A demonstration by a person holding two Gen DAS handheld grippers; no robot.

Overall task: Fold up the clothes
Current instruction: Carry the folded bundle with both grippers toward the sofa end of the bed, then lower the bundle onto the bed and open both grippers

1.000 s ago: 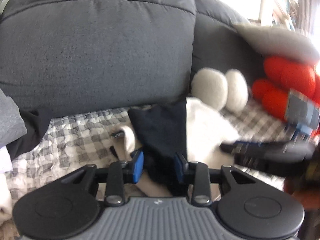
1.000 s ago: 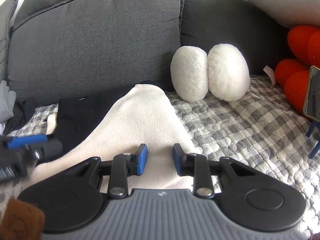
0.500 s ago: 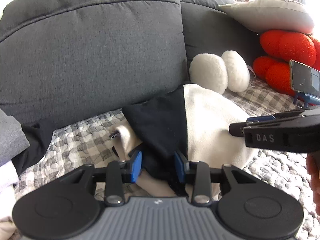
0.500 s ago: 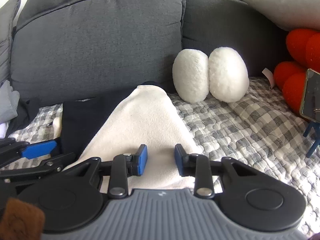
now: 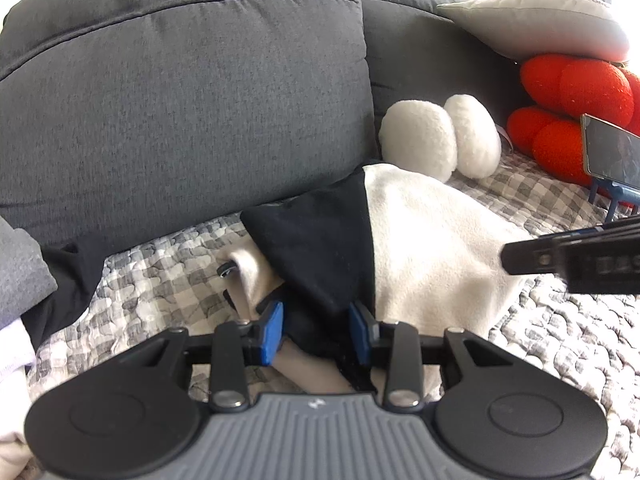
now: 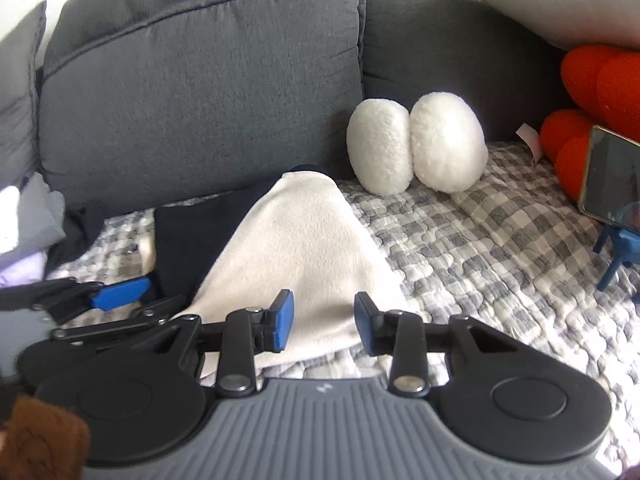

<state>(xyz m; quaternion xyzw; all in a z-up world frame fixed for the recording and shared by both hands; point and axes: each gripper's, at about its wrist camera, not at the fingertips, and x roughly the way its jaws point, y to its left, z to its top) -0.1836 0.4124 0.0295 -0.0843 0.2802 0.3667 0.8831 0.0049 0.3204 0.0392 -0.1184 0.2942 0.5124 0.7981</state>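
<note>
Garment: a black-and-cream garment [image 5: 400,240] lies on the checked quilt [image 5: 160,276] of the grey sofa [image 5: 192,92], folded to a long wedge.
Long axis: it runs from the fingers away toward the sofa back; the narrow tip [image 6: 306,178] points at the back cushion, the broad end lies near both grippers.
Colour halves: in the left wrist view the black half [image 5: 320,240] is on the left and the cream half [image 5: 432,236] on the right, and the seam between them runs along the long axis.
Left gripper: the left gripper [image 5: 316,330] has its blue pads [image 5: 272,330] partly spread, with a black bunch of the garment between them; whether the pads press on it I cannot tell.
Right gripper: the right gripper [image 6: 324,326] is opening its jaws; the pads stand apart over the cream edge and do not pinch it.
Beyond the fingers: a white plush [image 6: 416,146] sits right of the tip, against the sofa back.
Far right: red cushions [image 5: 572,112] and a phone on a blue stand [image 6: 612,184].
Left of the fingers: a pile of grey and white clothes [image 6: 28,216].
</note>
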